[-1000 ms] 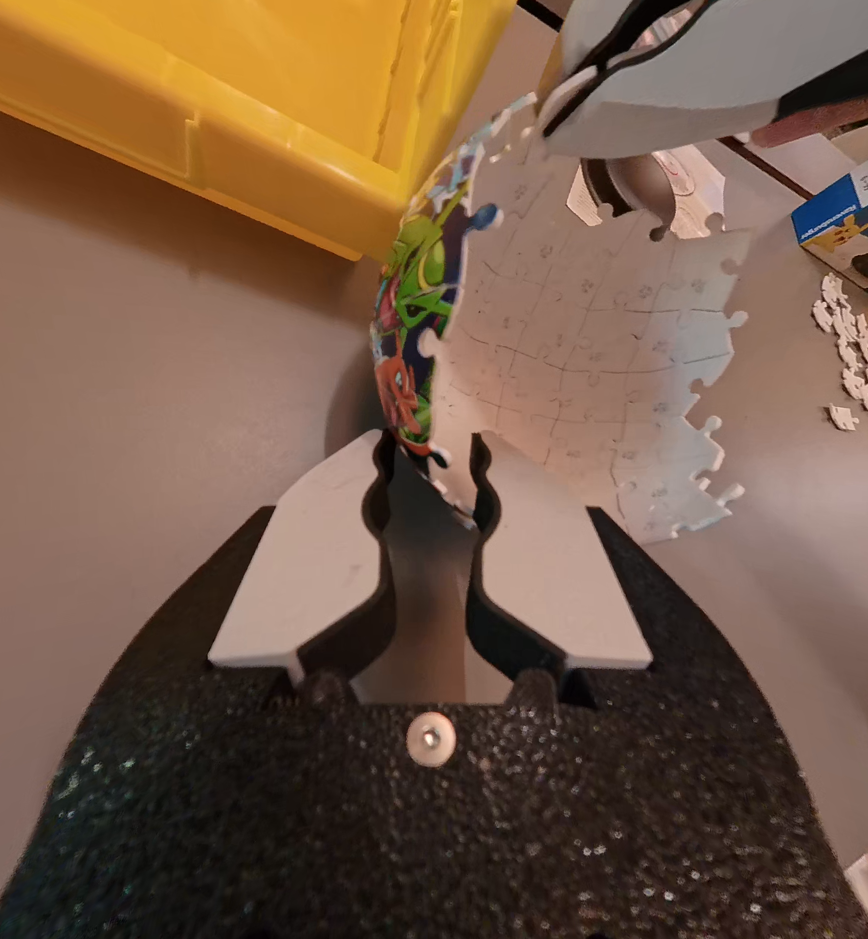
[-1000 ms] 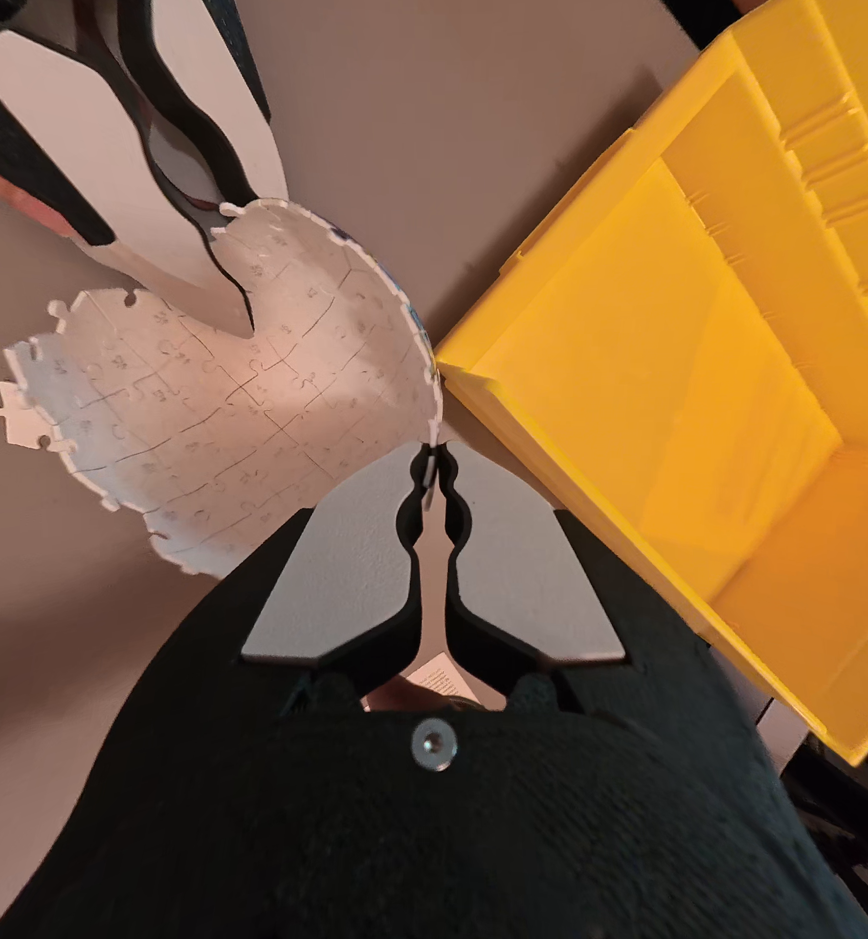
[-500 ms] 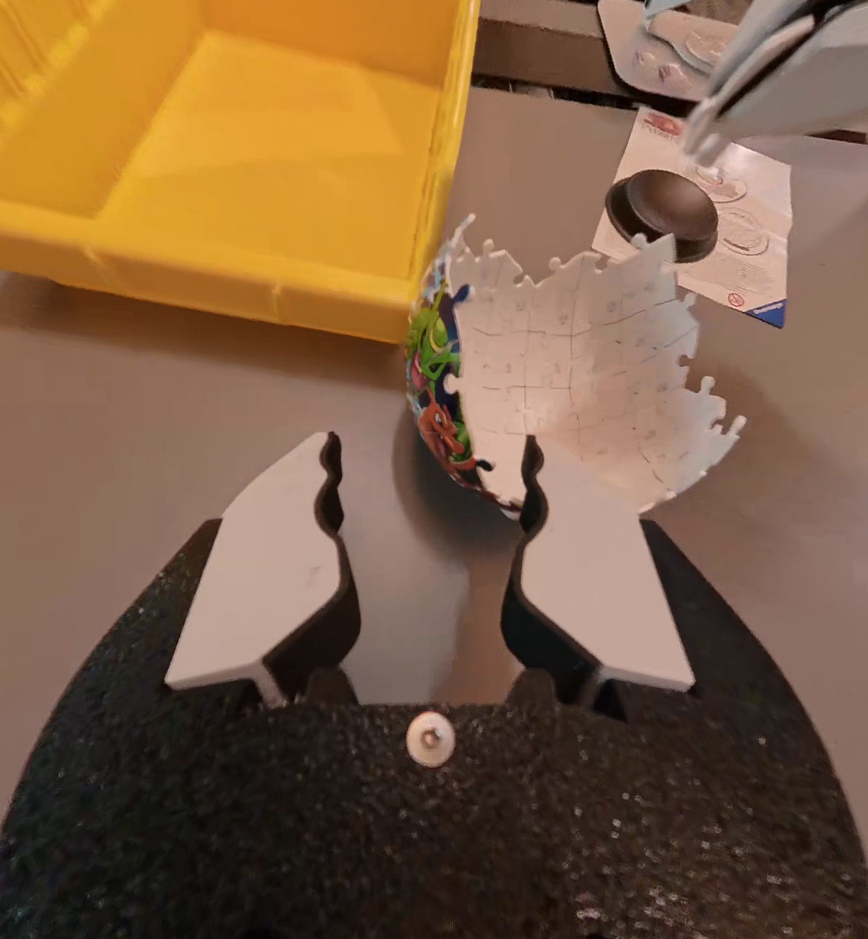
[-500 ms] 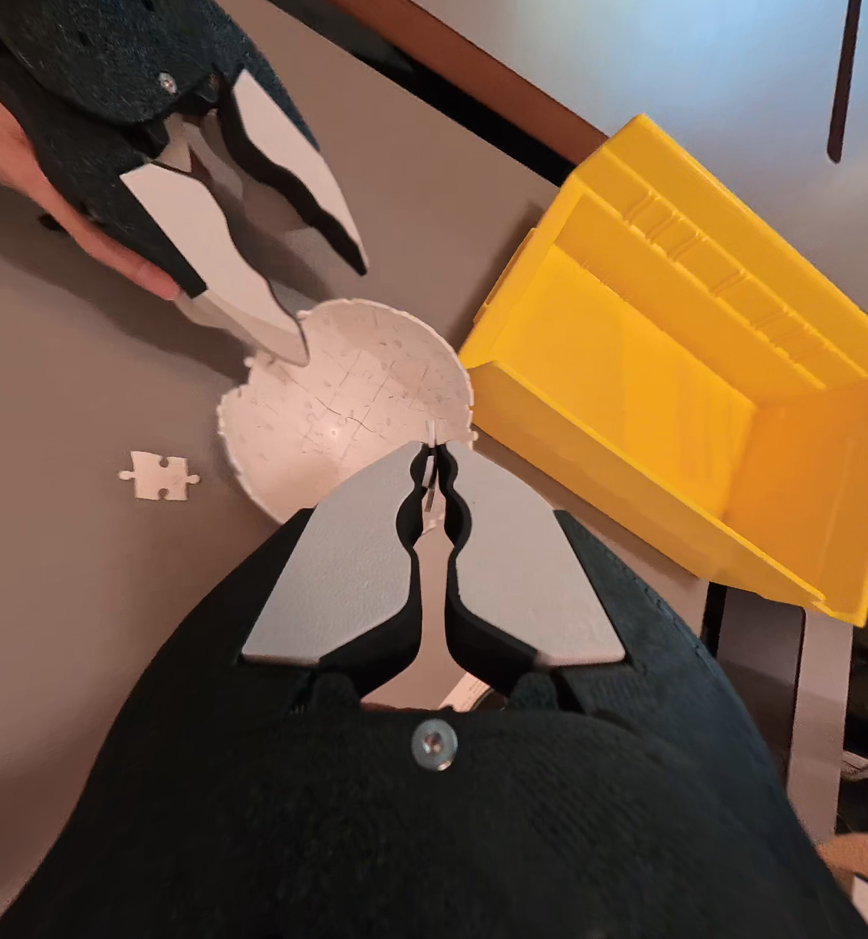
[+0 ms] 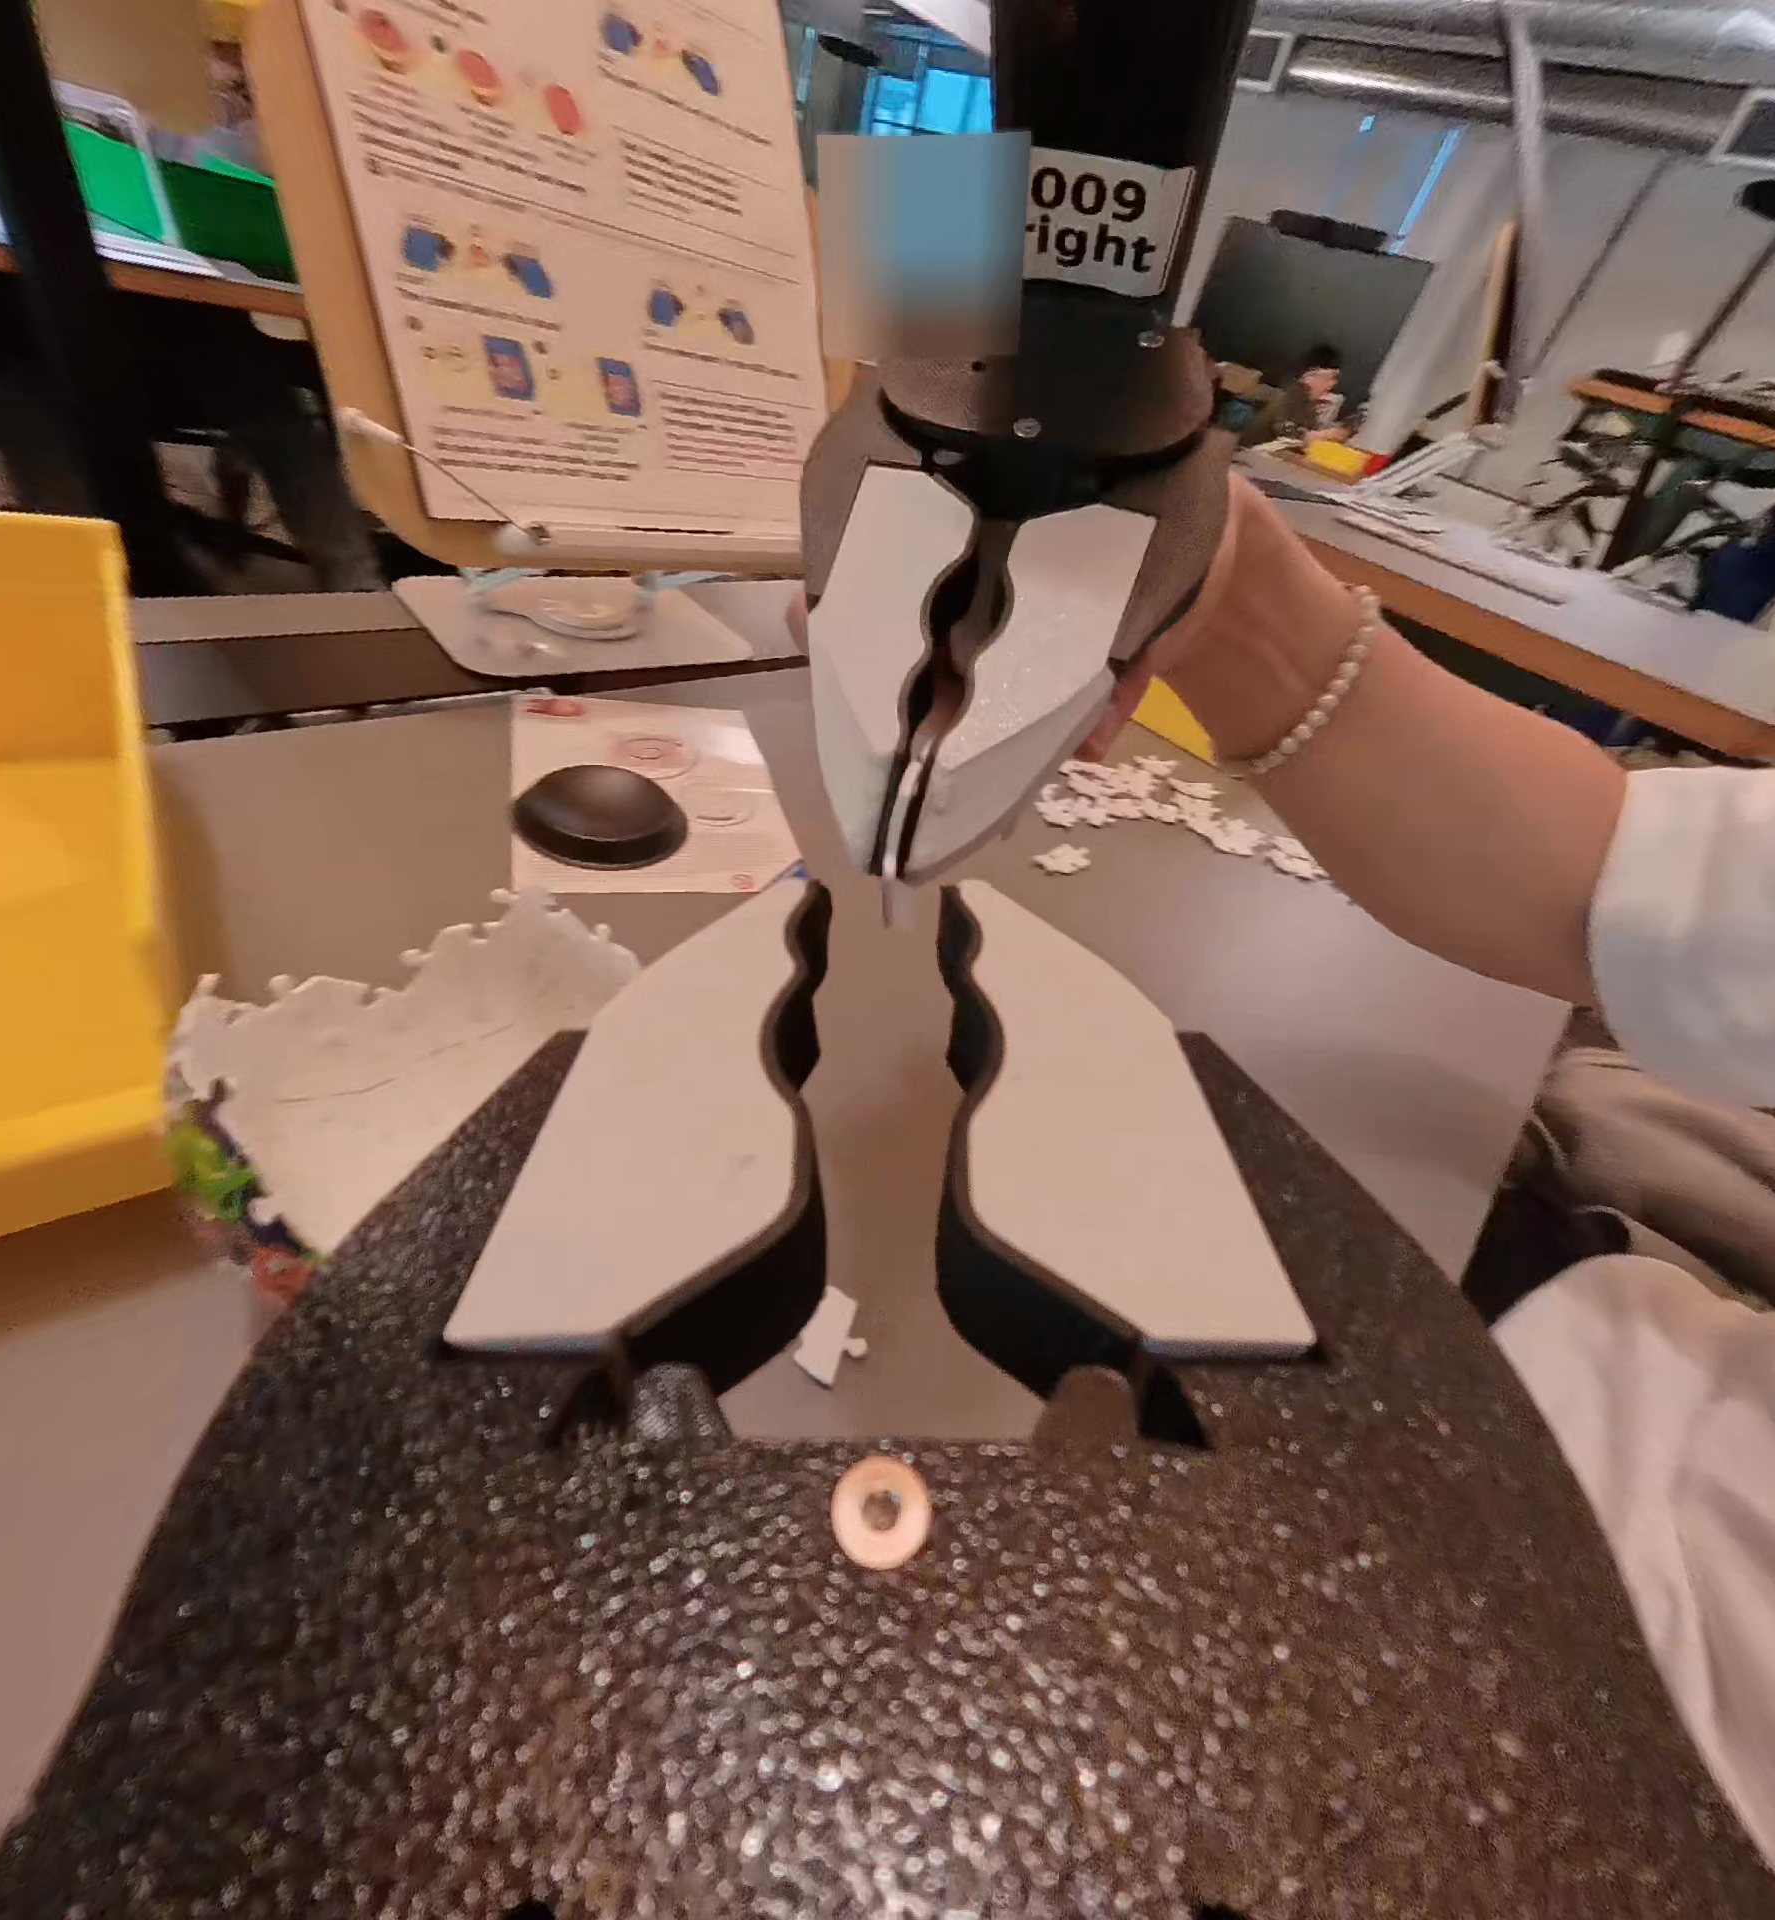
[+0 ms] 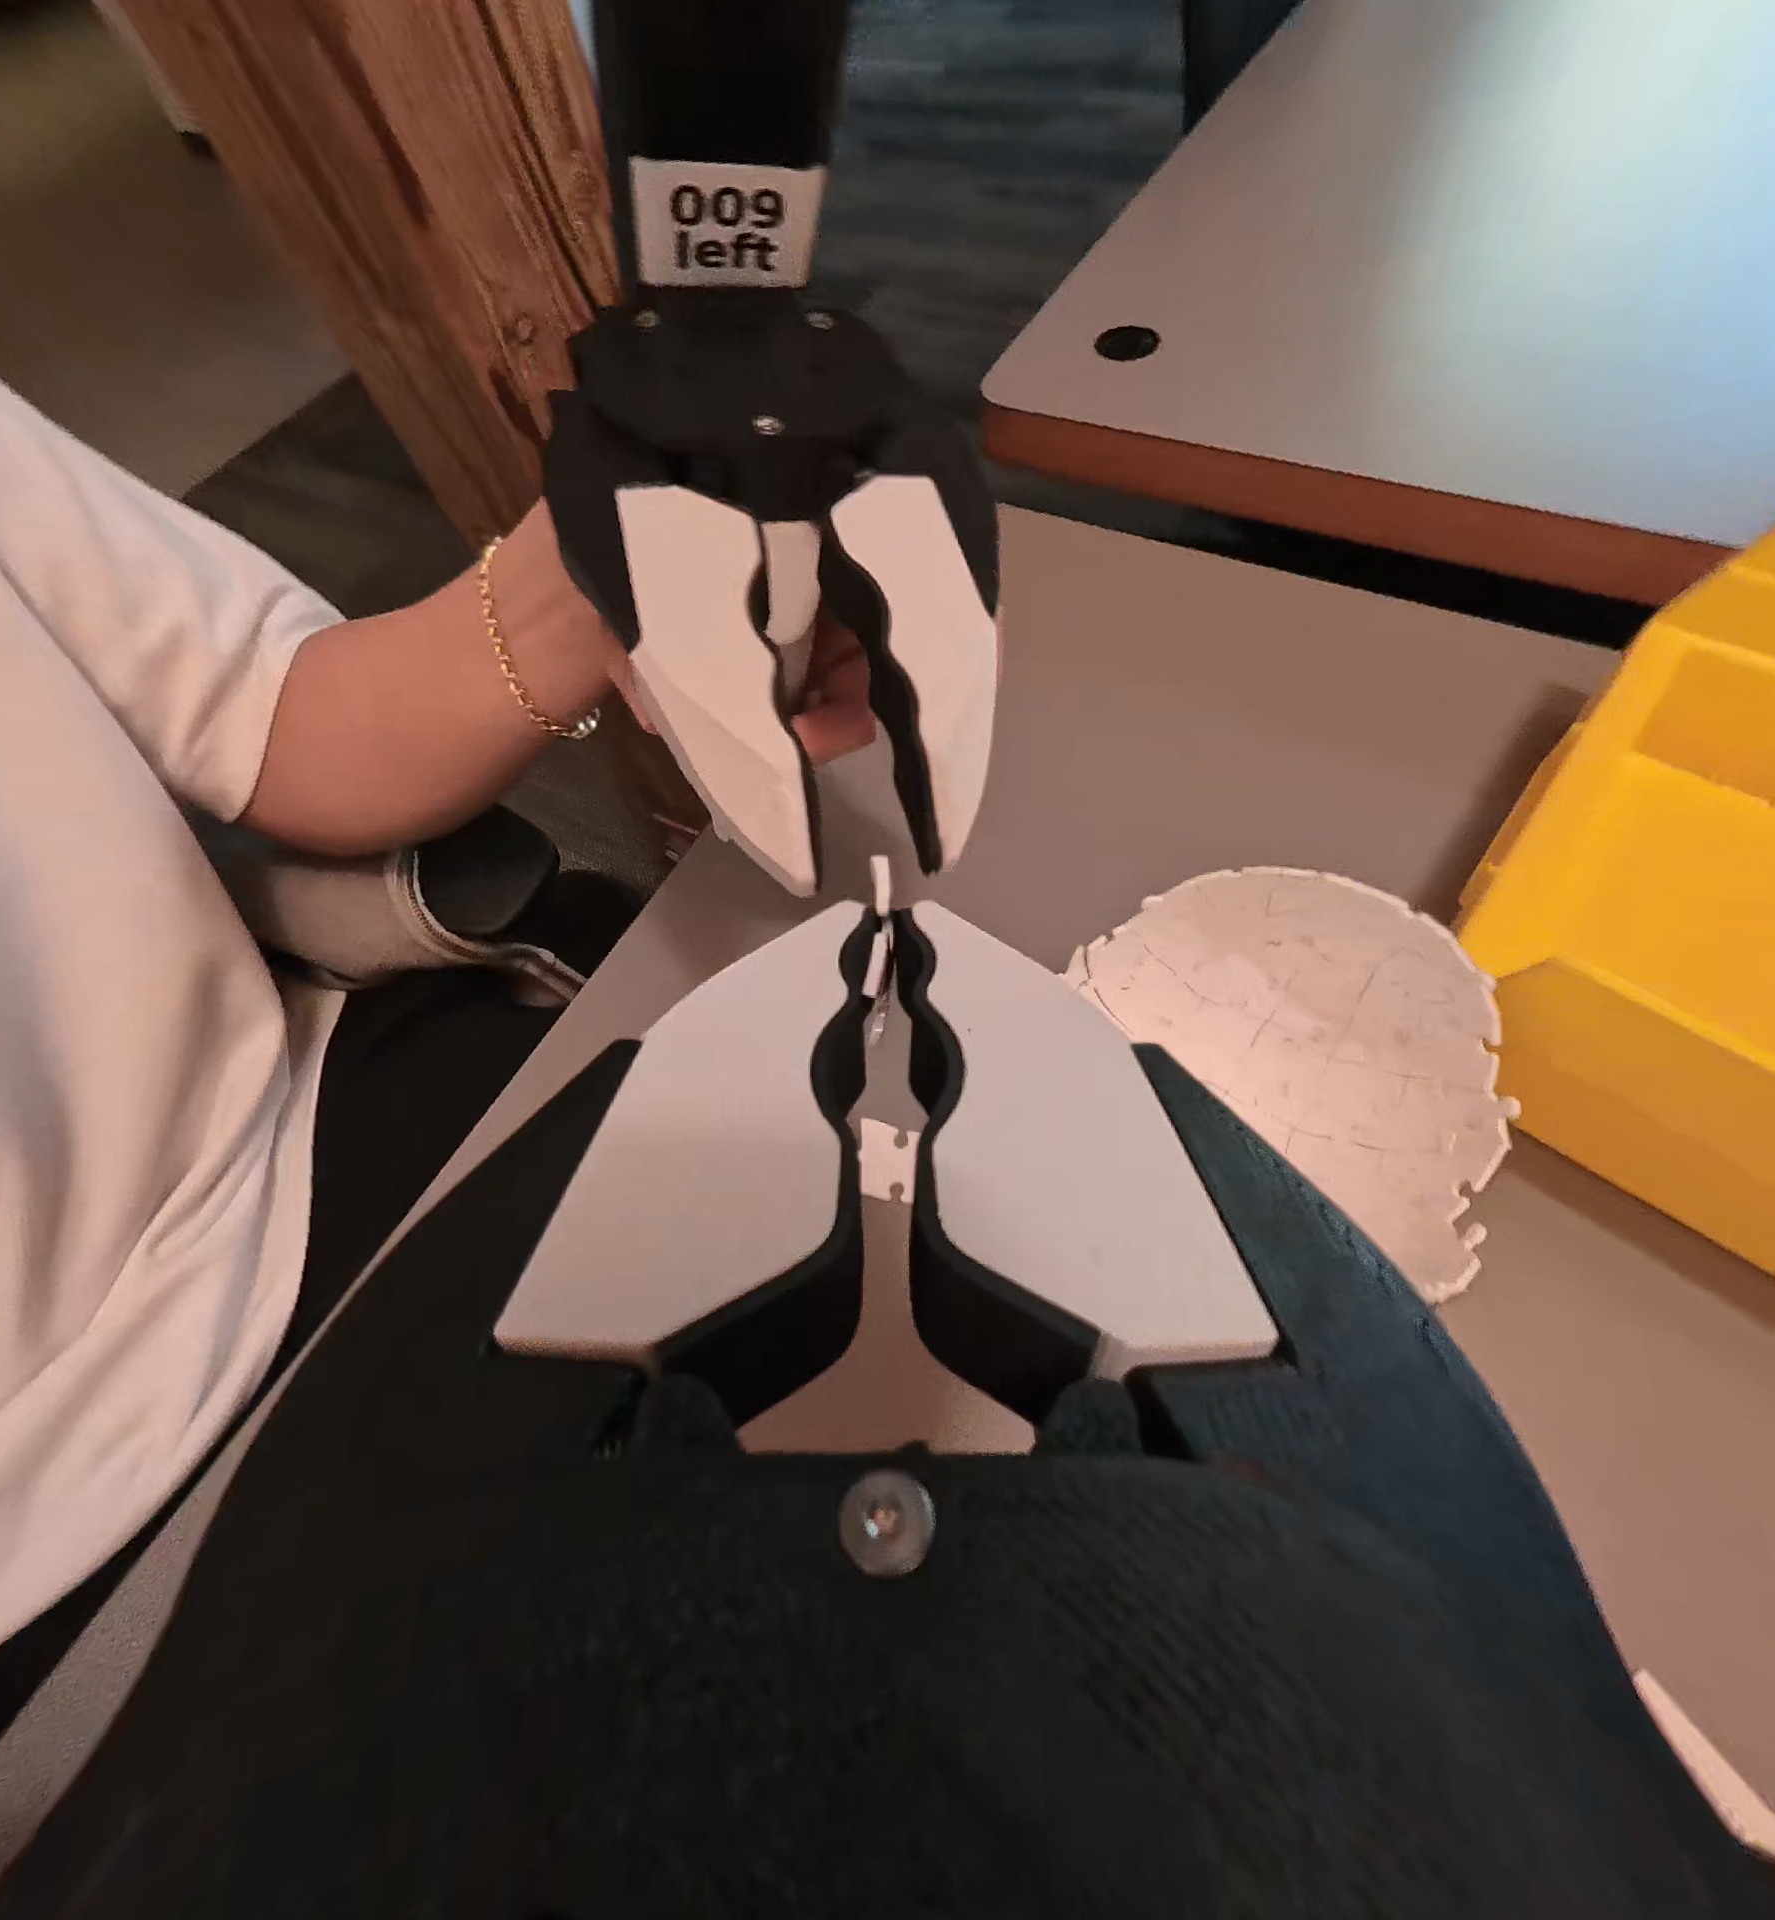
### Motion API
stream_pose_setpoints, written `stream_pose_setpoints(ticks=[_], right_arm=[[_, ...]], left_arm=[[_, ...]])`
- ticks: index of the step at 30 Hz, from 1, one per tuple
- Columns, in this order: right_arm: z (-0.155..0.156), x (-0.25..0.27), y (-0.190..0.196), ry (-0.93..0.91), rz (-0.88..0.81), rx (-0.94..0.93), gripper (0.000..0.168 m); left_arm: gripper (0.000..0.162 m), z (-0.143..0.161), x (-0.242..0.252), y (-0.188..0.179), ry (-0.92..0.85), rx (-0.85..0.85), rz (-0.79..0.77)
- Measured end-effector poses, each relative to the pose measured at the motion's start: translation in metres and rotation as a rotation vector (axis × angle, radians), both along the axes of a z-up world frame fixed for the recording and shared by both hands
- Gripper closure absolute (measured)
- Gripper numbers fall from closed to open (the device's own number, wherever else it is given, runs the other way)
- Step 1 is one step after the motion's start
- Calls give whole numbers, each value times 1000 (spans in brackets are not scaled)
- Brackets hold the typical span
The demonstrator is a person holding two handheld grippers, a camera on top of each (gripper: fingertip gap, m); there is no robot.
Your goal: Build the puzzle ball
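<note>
right gripper [image 6: 878,914] is raised over the counter [image 6: 1278,727], tip to tip with left gripper [image 5: 878,914], bare counter beneath. right fingers [image 6: 1018,1122] clamped on a white puzzle piece [image 6: 880,883] held edge-on; left fingers [image 5: 685,1122] apart on either side of it, not touching. half-built puzzle ball [image 6: 1298,1049] rests open side up against the yellow bin [image 6: 1641,1039]. loose piece [image 5: 829,1333] lies flat below. left wrist view alone shows the black stand [image 5: 602,816] on a leaflet [image 5: 737,769] and a piece pile [image 5: 1174,805] behind.
</note>
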State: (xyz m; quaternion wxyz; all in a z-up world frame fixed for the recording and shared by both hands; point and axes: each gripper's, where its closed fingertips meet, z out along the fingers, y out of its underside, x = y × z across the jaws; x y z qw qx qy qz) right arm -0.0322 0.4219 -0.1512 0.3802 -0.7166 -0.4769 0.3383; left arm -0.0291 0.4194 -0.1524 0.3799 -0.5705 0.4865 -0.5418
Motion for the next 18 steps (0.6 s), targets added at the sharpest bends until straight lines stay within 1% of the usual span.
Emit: stream_pose_setpoints(ticks=[1, 4, 6, 10, 14, 18], right_arm=[[1, -3, -3, 1, 11, 15, 166], [1, -7, -7, -13, 34, 20, 166], [-1, -5, -5, -22, 24, 23, 165], [3, -6, -1, 56, -20, 8, 165], [18, -4, 10, 215, -95, 22, 164], [28, -3, 17, 343, -156, 48, 146]], left_arm=[[145, 0, 1, -3, -1, -3, -19], [151, 0, 1, -9, 1, 30, -47], [161, -3, 1, -6, 18, 59, -31], [161, 1, 1, 0, -20, -6, -23], [162, 15, 3, 11, -143, -103, 19], [161, 24, 5, 23, -248, -211, 88]])
